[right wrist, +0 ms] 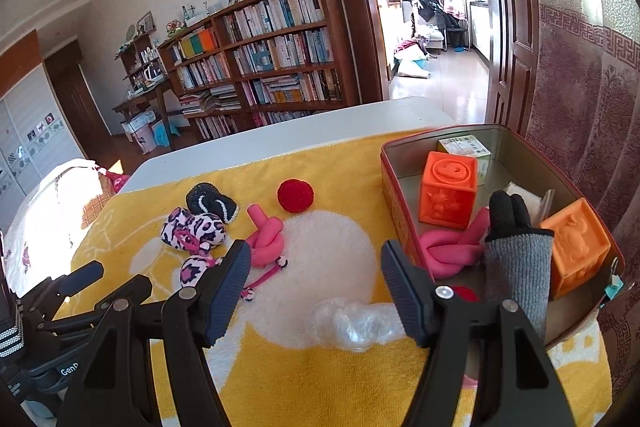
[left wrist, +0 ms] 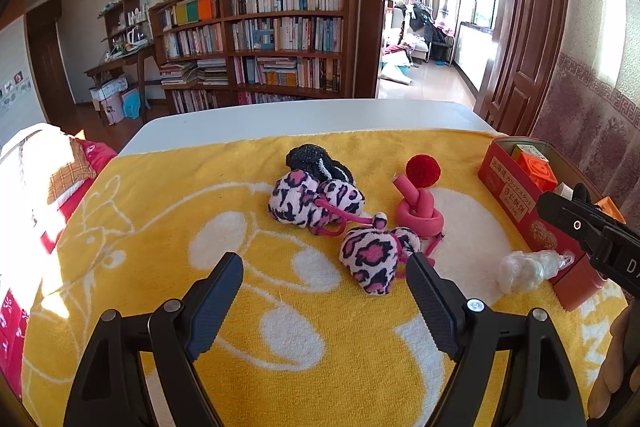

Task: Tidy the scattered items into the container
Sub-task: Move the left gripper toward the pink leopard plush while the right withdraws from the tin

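Note:
On the yellow towel lie two pink leopard-print plush pieces (left wrist: 308,201) (left wrist: 372,259), a black knitted item (left wrist: 316,161), a red pompom (left wrist: 423,169), a knotted pink foam tube (left wrist: 418,211) and a crumpled clear plastic wrap (right wrist: 356,319). My left gripper (left wrist: 324,263) stands open just short of the nearer plush, holding nothing. My right gripper (right wrist: 316,255) is open and empty above the towel, with the wrap just below its right finger. The red tin (right wrist: 400,187) beside it holds two orange cubes (right wrist: 448,191), a pink knot (right wrist: 452,247), a grey-and-black glove (right wrist: 516,251) and a small box (right wrist: 464,147).
The towel (left wrist: 160,227) covers a white table (left wrist: 280,119) whose far edge faces a bookshelf (left wrist: 260,39). A bed (left wrist: 44,179) lies to the left, and a patterned curtain (right wrist: 580,107) hangs close behind the tin. The left gripper (right wrist: 80,279) shows at the right wrist view's lower left.

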